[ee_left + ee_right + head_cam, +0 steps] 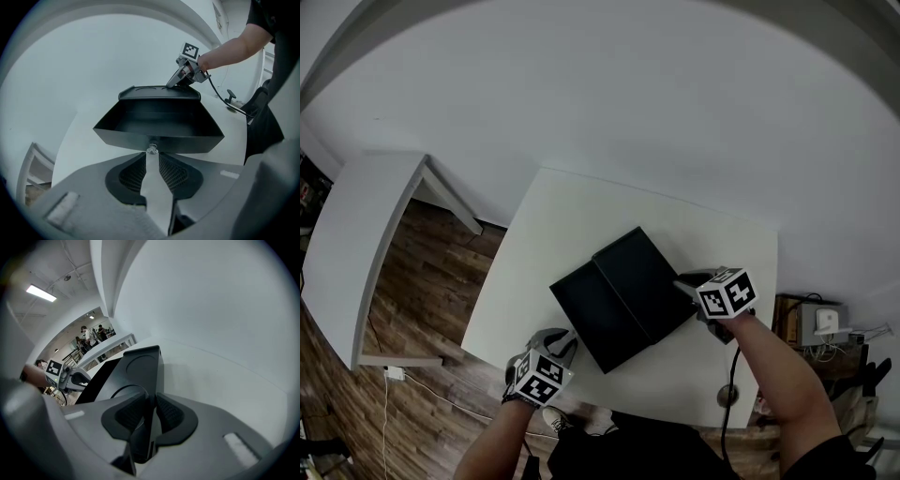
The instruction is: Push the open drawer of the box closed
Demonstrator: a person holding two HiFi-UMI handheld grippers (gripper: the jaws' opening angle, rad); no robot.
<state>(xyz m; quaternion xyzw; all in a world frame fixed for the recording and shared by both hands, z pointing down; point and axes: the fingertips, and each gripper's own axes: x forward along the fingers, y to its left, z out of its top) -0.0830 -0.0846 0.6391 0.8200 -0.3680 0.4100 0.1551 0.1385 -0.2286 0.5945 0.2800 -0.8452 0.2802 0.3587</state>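
One matte black plastic box (644,277), its single tray-shaped drawer (158,123) open, right gripper (151,399) clamping the box's edge, left gripper (152,155) jaws narrowly apart, empty.

Left tool (152,156), jaws parted, faces knob (151,149) of the box (159,92) drawer (159,139).

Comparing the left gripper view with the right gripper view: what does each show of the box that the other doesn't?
Only the left gripper view: the inside of the open drawer and the small clear knob on its front, just beyond the slightly parted jaws of the left gripper. Only the right gripper view: the right gripper closed on an edge of the box, and people standing far behind. Both: the black box on the white table, and the opposite gripper.
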